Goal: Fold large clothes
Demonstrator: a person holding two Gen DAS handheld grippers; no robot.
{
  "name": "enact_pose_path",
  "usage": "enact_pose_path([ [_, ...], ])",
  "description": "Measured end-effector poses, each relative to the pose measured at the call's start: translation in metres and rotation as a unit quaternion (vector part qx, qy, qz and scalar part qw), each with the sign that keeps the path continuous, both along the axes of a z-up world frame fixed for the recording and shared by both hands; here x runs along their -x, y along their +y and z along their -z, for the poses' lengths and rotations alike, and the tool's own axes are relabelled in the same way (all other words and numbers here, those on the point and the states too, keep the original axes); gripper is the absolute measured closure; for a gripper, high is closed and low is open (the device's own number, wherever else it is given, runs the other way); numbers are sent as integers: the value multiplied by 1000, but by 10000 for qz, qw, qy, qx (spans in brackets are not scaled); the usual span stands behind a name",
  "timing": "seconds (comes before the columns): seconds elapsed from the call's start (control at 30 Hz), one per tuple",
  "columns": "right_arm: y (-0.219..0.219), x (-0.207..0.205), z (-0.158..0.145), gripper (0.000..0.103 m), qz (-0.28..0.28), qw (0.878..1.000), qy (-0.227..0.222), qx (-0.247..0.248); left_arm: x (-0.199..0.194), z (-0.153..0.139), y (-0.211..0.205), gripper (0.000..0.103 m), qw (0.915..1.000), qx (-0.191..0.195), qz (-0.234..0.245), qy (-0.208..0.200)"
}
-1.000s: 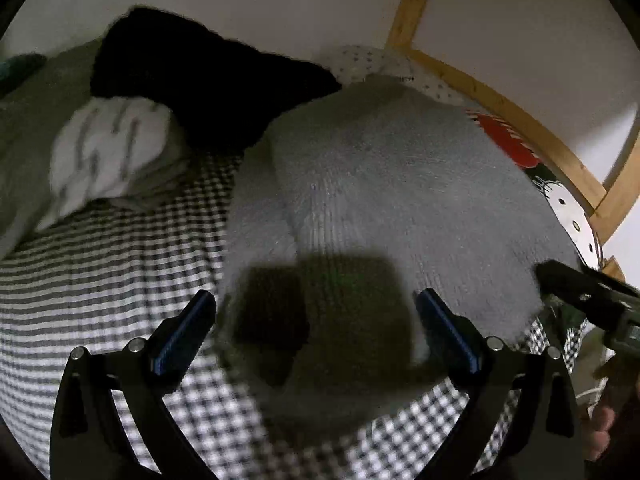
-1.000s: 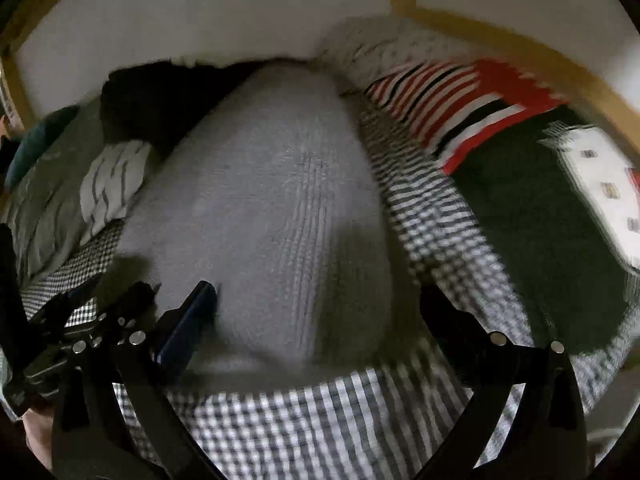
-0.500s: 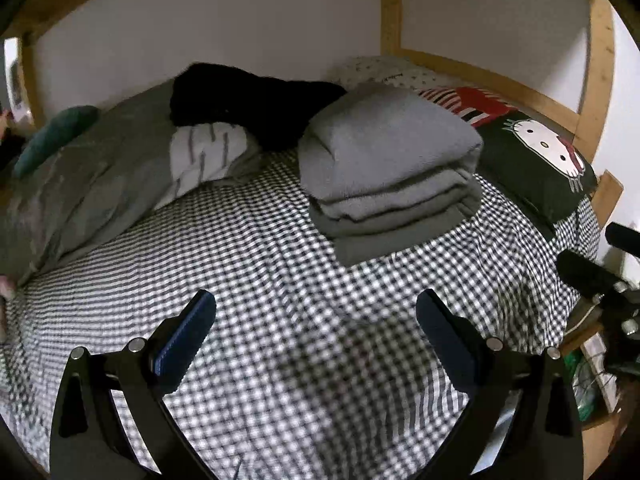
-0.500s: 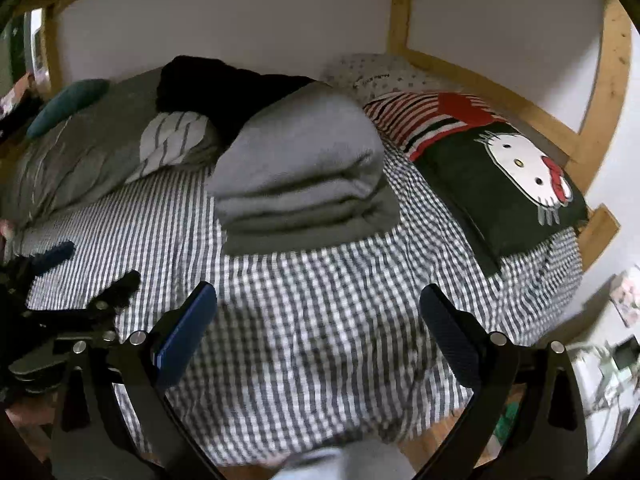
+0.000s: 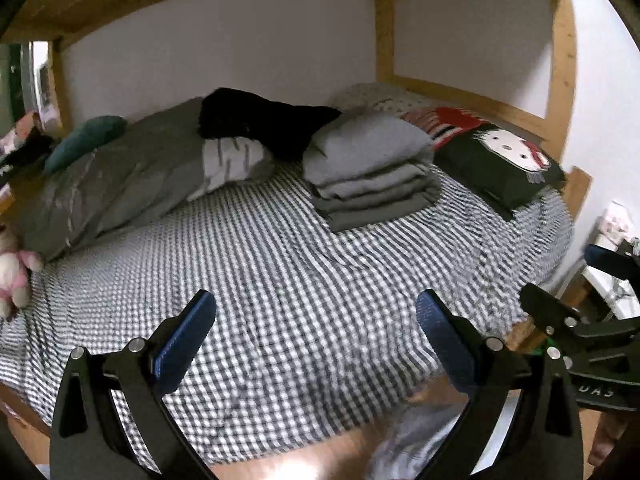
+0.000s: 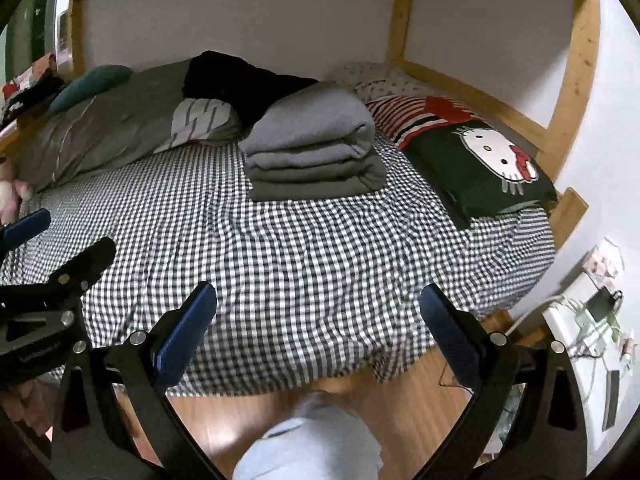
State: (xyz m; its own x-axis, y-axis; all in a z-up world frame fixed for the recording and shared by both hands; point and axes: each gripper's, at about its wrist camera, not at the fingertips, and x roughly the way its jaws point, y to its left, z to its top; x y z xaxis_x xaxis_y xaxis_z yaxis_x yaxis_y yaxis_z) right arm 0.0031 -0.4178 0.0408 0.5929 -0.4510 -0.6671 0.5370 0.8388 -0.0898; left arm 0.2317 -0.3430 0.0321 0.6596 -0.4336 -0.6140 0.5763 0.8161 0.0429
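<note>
Grey garment, folded in a thick stack, sits on the bed toward the head end, just beside the black cartoon-cat pillow and touching a black heap behind it. Left tool wide, holding nothing, hanging over the bed's near edge. Right tool also wide and empty, over the near edge and the wood floor. Grey duvet lies bunched along the far-left side of the bed.
</note>
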Motion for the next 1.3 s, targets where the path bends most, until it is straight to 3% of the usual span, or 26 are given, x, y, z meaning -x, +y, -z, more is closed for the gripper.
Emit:
enact_pose_path([
  [0.17,20,30,2,3,-28,10000,-8,-1,22,7,17,5,9999,-131,-24,41],
  [0.47,39,64,-6,3,-6,9999,-93,92,54,-5,40,5,9995,-215,-70,-235],
  [1.3,36,75,-6,3,-76,9999,-83,84,60,1,44,5,9986,-453,90,-253],
])
